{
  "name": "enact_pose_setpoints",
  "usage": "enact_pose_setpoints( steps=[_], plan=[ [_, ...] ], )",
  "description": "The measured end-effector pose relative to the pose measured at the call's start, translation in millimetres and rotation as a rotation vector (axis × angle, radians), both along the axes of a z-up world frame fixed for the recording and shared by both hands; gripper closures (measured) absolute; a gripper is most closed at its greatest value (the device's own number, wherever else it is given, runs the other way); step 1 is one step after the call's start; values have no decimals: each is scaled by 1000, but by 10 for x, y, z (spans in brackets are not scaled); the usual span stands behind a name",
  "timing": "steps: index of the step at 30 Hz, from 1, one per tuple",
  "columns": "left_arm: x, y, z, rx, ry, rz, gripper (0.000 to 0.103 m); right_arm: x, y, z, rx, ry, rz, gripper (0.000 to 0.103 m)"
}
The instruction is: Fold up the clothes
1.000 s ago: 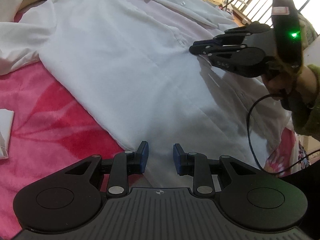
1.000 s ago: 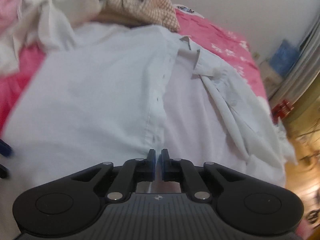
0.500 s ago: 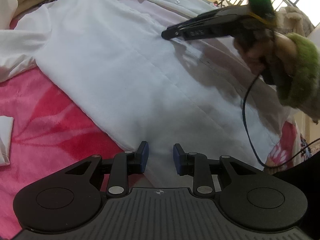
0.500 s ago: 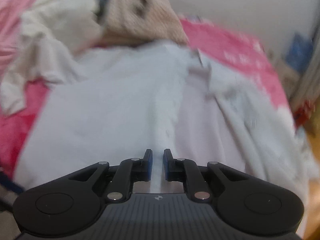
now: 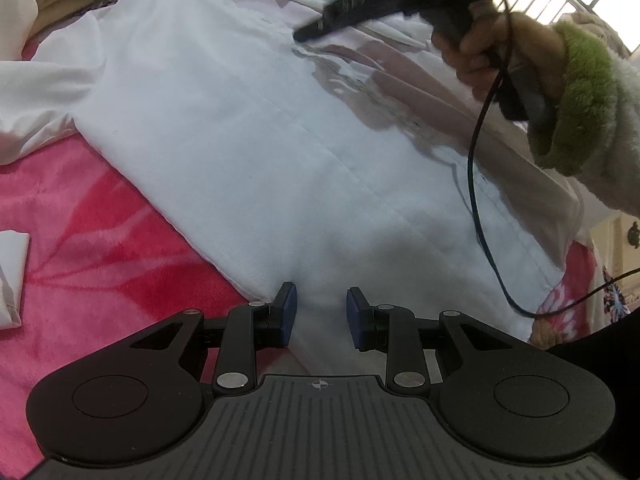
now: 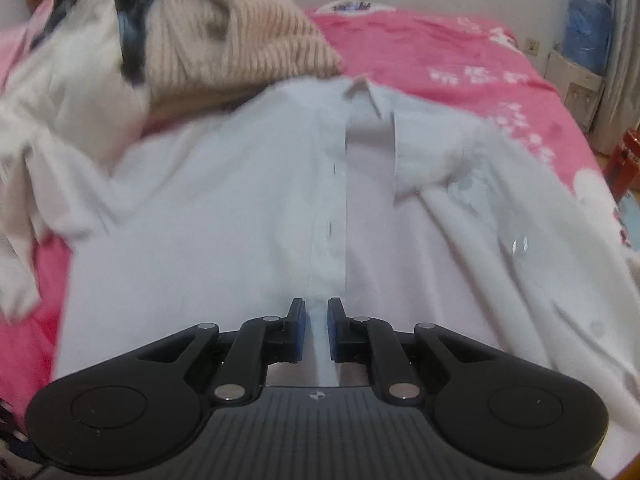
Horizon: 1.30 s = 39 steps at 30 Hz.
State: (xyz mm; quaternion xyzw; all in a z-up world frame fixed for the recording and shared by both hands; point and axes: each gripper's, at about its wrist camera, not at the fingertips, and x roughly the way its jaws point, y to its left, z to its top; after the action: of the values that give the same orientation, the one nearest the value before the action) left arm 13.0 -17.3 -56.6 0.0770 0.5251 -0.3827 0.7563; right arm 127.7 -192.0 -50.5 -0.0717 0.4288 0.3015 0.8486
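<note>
Nearest, the left hand-held gripper (image 5: 319, 311) sits low over the hem of one white button-up shirt (image 5: 248, 128), its two blue-padded fingers (image 5: 286, 312) set apart with nothing between them. The shirt lies spread front-up on a bed covered by one pink blanket (image 5: 80, 236). Farther along the shirt, the right hand-held gripper (image 6: 317, 328) hovers over the button placket (image 6: 330, 236); its jaws stand a narrow gap apart, the placket strip showing between them, and contact cannot be told. A hand (image 5: 486, 50) in a fuzzy green-cuffed sleeve (image 5: 580, 100) holds it. Beyond the collar (image 6: 370, 98) lies a heap of other clothes, among them one beige ribbed knit (image 6: 228, 36).
</note>
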Motion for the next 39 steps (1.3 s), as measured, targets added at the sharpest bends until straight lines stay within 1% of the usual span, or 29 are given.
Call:
enact_pose_setpoints(
  steps=[2, 3, 5, 7, 10, 15, 16, 18, 19, 22, 24, 26, 27, 28, 29, 30, 32, 34, 36, 37, 38, 39],
  plan=[
    [-9, 3, 1, -1, 1, 7, 76, 30, 41, 26, 24, -13, 3, 89],
    [-13, 5, 1, -2, 1, 10, 76, 85, 71, -24, 29, 0, 0, 89],
    [-14, 12, 4, -5, 4, 18, 76, 208, 123, -174, 26, 43, -11, 84],
    [-16, 25, 14, -11, 9, 34, 76, 262, 93, -255, 46, 79, -39, 84],
    [-65, 44, 76, -13, -20, 67, 76, 151, 58, -102, 83, 91, -44, 83],
    [-164, 172, 287, -31, -138, 100, 75, -166, 51, 201, 181, 81, -16, 82],
    [-176, 215, 315, -29, -158, 116, 73, -216, 65, 248, 206, 88, -4, 82],
    [-174, 304, 339, -10, -181, 165, 71, -318, 100, 323, 252, 107, 22, 79],
    [-164, 363, 344, 1, -186, 198, 71, -372, 127, 334, 268, 126, 38, 76],
    [-85, 611, 364, 27, -199, 342, 70, -523, 239, 312, 297, 175, 73, 76],
    [-33, 776, 377, 44, -208, 438, 64, -618, 322, 286, 306, 206, 95, 76],
    [20, 942, 390, 62, -217, 535, 55, -698, 385, 270, 317, 228, 110, 76],
    [46, 1020, 395, 72, -221, 582, 52, -733, 403, 260, 323, 241, 113, 76],
    [79, 1054, 386, 102, -230, 616, 49, -763, 414, 249, 325, 253, 116, 75],
    [112, 1088, 377, 131, -238, 651, 49, -790, 427, 238, 325, 264, 120, 75],
    [143, 1121, 367, 160, -247, 684, 49, -814, 440, 229, 322, 272, 122, 75],
    [191, 1134, 325, 191, -269, 701, 49, -853, 460, 212, 315, 288, 127, 75],
    [236, 1121, 265, 212, -285, 717, 49, -881, 479, 188, 305, 302, 128, 75],
    [280, 1136, 217, 207, -291, 733, 50, -916, 487, 167, 292, 312, 128, 75],
    [297, 1148, 199, 201, -295, 740, 53, -935, 489, 159, 288, 315, 128, 75],
    [302, 1159, 192, 198, -297, 746, 62, -951, 488, 154, 285, 318, 128, 75],
    [307, 1166, 192, 193, -298, 752, 65, -966, 487, 151, 284, 321, 127, 75]
  ],
)
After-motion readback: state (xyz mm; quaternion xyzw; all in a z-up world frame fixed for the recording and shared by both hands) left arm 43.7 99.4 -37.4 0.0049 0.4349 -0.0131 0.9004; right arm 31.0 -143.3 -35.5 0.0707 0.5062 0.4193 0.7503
